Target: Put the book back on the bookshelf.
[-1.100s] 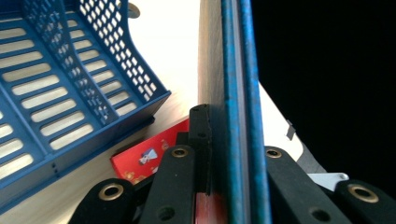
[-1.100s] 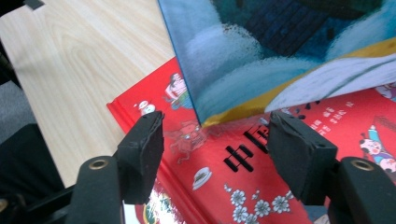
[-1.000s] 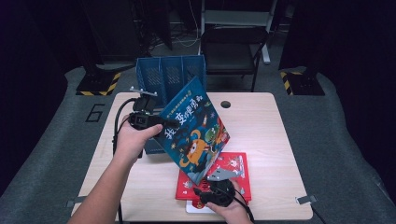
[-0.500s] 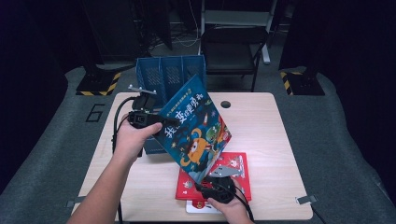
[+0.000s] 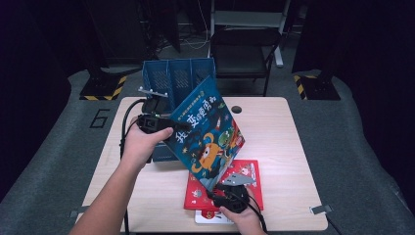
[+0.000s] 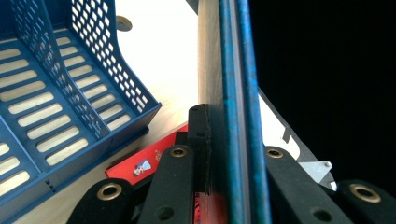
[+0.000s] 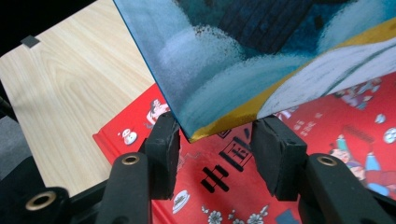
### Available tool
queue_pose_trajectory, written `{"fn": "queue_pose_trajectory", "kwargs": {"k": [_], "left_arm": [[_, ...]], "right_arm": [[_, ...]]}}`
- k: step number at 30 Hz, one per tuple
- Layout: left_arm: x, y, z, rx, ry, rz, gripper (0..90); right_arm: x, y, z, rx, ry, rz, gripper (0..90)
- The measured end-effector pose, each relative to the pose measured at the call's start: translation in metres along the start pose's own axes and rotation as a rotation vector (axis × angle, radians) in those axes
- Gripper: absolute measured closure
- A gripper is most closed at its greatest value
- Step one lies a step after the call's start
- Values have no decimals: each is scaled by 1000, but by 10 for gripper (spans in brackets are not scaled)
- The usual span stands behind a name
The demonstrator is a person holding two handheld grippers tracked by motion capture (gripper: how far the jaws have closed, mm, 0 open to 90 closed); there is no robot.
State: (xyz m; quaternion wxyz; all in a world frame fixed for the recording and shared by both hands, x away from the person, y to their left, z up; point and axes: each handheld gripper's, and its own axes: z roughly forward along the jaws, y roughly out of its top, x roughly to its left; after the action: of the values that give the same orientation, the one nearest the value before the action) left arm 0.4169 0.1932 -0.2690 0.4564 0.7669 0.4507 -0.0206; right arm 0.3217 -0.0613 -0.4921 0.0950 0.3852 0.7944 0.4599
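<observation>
Between the left claw's (image 6: 219,154) pads sits the blue book's (image 5: 208,129) edge, clamped tight. Its lower corner hangs between the right claw's (image 7: 217,144) jaws, which have just been closing without yet pressing; beneath lies the red book (image 7: 327,140).

My light wooden surface (image 5: 284,147) and what rests on it

Just under my right gripper (image 5: 226,195) the red book (image 5: 247,178) lies flat near the front edge, with a white book (image 5: 208,217) peeking out from beneath it, toward me. Beyond my left gripper (image 5: 182,126), the blue file rack (image 5: 169,78) stands at the far edge. A small round hole (image 5: 237,109) sits in the surface beside the rack, farther out than both my grippers.
</observation>
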Motion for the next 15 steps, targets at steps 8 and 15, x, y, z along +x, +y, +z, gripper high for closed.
{"fn": "queue_pose_trajectory", "kwargs": {"k": [8,15], "left_arm": [[-7,6,-4,-3,12,22,818],[-14,14,-16,-17,3,42,816]], "right_arm": [[0,5,-6,-28,-1,-6,523],[0,13,-13,-57,-8,-23,522]]}}
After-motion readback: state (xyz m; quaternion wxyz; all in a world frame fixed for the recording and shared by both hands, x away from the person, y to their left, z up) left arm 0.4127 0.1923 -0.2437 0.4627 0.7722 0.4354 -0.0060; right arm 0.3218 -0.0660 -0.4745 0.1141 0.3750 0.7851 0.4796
